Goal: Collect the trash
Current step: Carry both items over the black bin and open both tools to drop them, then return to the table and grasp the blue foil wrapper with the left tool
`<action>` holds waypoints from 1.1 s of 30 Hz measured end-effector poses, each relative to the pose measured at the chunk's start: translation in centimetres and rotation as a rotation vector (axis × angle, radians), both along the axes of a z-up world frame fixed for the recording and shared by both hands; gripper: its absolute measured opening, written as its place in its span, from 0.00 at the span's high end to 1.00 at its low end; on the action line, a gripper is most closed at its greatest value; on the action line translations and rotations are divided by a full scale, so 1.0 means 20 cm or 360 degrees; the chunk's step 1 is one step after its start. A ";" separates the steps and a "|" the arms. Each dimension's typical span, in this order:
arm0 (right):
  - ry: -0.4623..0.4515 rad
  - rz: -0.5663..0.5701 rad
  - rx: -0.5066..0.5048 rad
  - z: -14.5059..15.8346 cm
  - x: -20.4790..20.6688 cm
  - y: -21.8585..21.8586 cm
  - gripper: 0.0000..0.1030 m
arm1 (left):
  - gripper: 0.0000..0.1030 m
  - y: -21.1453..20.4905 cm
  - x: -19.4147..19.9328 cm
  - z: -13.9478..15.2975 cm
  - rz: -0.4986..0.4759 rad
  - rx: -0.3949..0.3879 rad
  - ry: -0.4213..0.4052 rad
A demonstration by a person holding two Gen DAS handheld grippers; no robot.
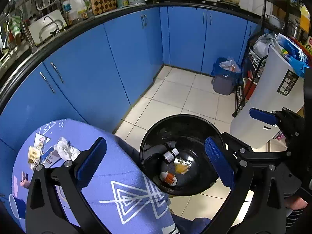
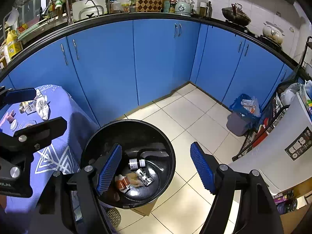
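Both grippers hang above the floor, tilted down, jaws spread wide and holding nothing. The left gripper (image 1: 156, 163) spans the edge of the surface (image 1: 109, 175) and a black bin (image 1: 156, 132): its left jaw lies over the purple cloth, its right jaw over the bin's right rim. The right gripper (image 2: 158, 167) has its left jaw over the bin (image 2: 109, 134) and its right jaw over bare tile, with the bin's right rim between the jaws. Inside the bin lie four pieces of trash: one small dark bottle (image 2: 136, 163) with a white cap, one silver blister strip (image 2: 145, 177), one orange-and-white wrapper (image 2: 121, 183) and one yellowish scrap (image 1: 180, 168). Left of the left jaws, on the surface, sits a crumpled white tissue (image 1: 65, 150) beside more scraps. Beyond the right jaws, near the cabinets, stands a second bin (image 2: 241, 117), blue-lined and holding wrappers.
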State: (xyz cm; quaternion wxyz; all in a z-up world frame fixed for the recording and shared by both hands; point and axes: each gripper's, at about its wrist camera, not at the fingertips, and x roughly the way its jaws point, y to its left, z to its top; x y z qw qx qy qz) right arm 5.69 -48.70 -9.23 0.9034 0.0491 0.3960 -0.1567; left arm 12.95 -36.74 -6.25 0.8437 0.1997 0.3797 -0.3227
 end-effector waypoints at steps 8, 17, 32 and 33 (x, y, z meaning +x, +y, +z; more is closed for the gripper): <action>-0.0020 0.0086 -0.0043 0.07 0.03 0.16 0.31 | 0.04 0.14 0.01 0.04 0.0062 -0.0034 -0.0005; -0.0040 0.0201 -0.0088 0.13 0.05 0.36 0.31 | 0.04 0.38 0.01 0.09 0.0170 -0.0060 -0.0044; -0.0009 0.0455 -0.0137 0.17 0.16 0.81 0.31 | 0.04 1.00 0.07 0.09 0.0499 -0.0086 -0.0051; -0.0004 0.0472 -0.0137 0.17 0.17 0.84 0.31 | 0.04 1.04 0.08 0.08 0.0523 -0.0082 -0.0048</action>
